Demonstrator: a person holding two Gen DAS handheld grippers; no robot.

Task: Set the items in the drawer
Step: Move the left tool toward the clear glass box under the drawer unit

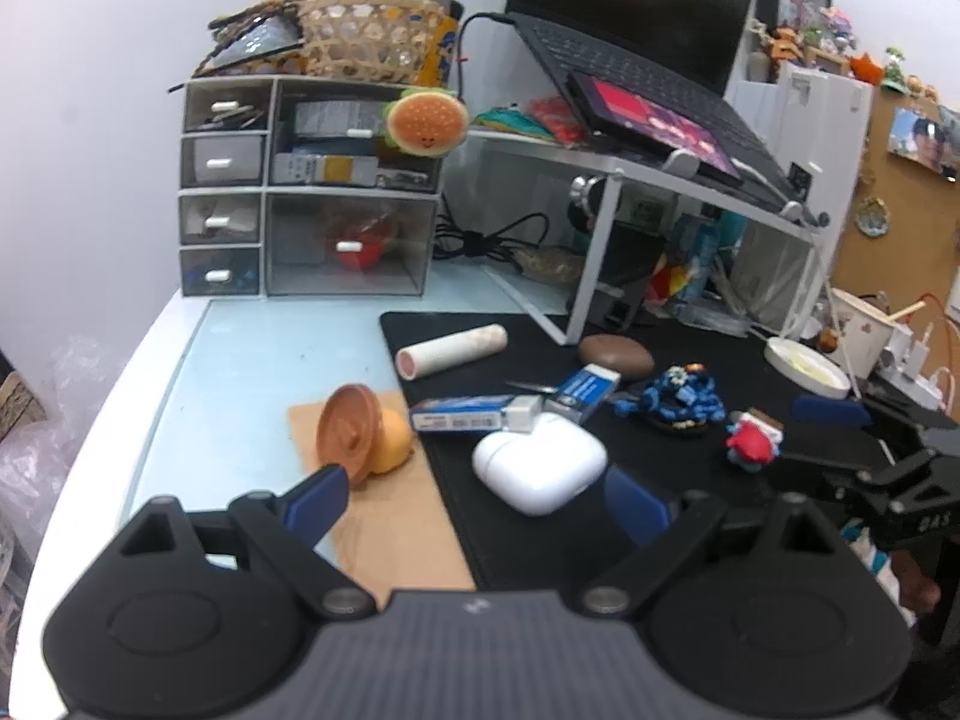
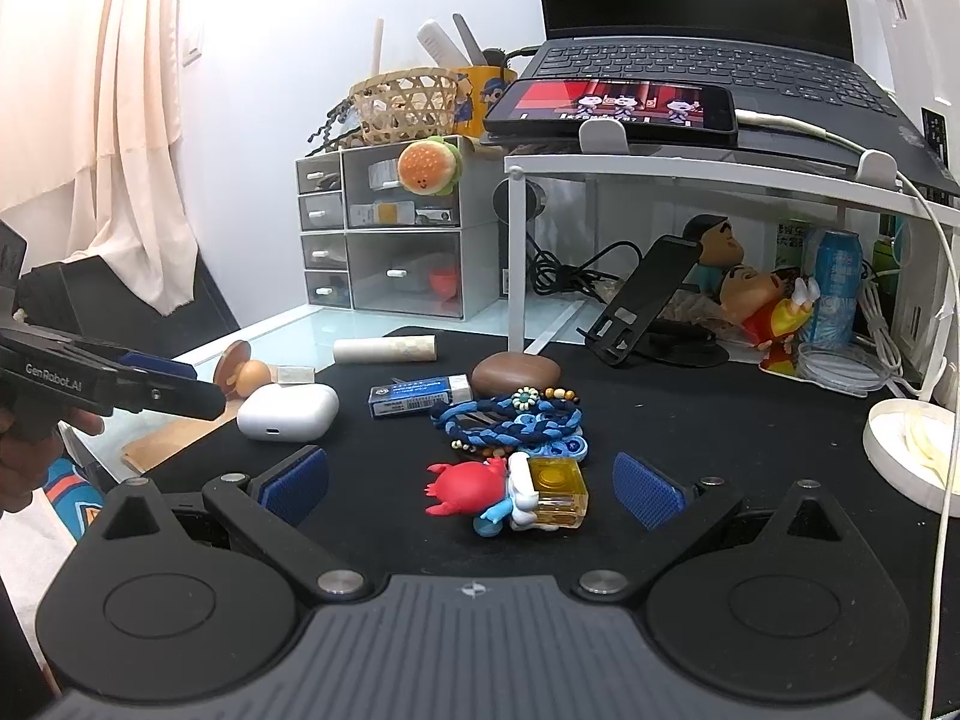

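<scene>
Right gripper (image 2: 471, 483) hangs with its blue pads spread wide, straddling the red crab toy (image 2: 465, 487) and the yellow block (image 2: 555, 489) touching it on the black mat (image 2: 690, 420). Left gripper (image 1: 477, 495) is parted too, nothing between its pads, the white earbud case (image 1: 538, 461) just ahead. Beyond lie the braided blue bracelets (image 2: 510, 420), an eraser (image 2: 420, 397) and a brown pebble-shaped case (image 2: 516, 373). Back left, the grey drawer unit (image 1: 306, 189) stands with every drawer pushed in.

white earbud case (image 1: 538, 461) | red crab toy (image 2: 465, 486) | blue-braided bracelets (image 2: 510, 423) | black mat (image 2: 720, 420)
</scene>
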